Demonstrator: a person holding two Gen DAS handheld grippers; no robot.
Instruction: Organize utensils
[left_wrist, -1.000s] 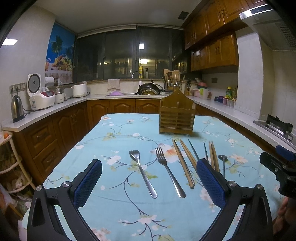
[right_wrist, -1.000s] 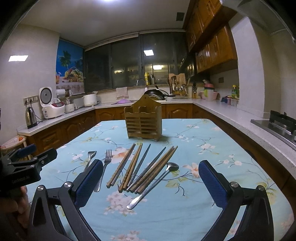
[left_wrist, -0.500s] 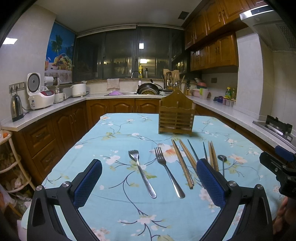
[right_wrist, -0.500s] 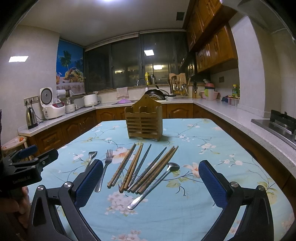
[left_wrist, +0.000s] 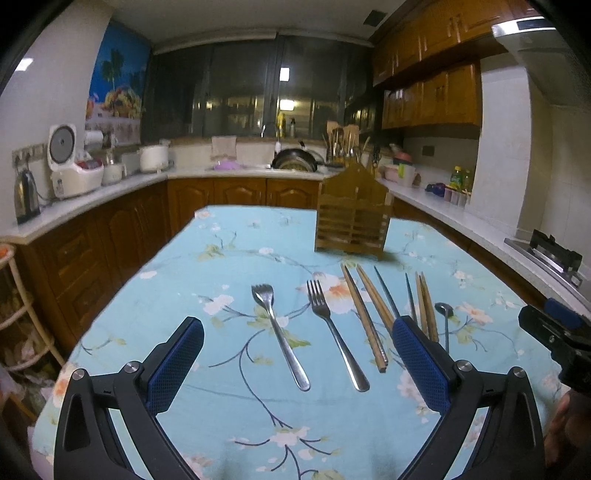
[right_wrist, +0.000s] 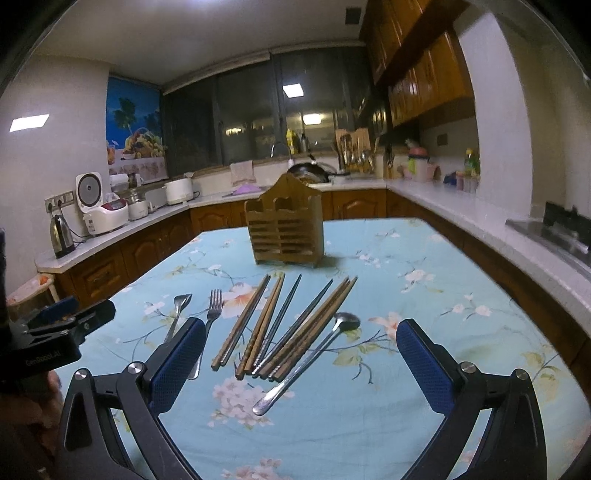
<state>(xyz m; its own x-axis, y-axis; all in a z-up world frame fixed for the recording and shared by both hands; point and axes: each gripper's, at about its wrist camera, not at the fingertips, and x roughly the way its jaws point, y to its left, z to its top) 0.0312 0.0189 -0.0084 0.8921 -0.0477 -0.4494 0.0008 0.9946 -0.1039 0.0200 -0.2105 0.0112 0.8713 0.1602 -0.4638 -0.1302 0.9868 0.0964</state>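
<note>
Utensils lie in a row on a bench (left_wrist: 229, 413) covered with a light blue flowered cloth, seen from two cameras we hold low over its near edge. In the left wrist view, our left tongs (left_wrist: 295, 354) fill the bottom of the frame, blue pads wide apart and holding nothing. Between them, at frame centre, lie a spork (left_wrist: 277, 334) and a fork (left_wrist: 334, 332), side by side and not touching. To their right are wooden and dark chopsticks (left_wrist: 364, 317), and a spoon (left_wrist: 445, 321) at the far right of the row. A slatted wooden utensil holder (left_wrist: 352, 218) stands upright beyond the row, in the upper middle.

In the right wrist view, our right tongs (right_wrist: 301, 356) also gape wide and empty at the bottom of the frame. The chopsticks fan across the centre, the spoon lying slantwise just right of them, bowl away from us. Kitchen cabinets (right_wrist: 347, 206) line the background.
</note>
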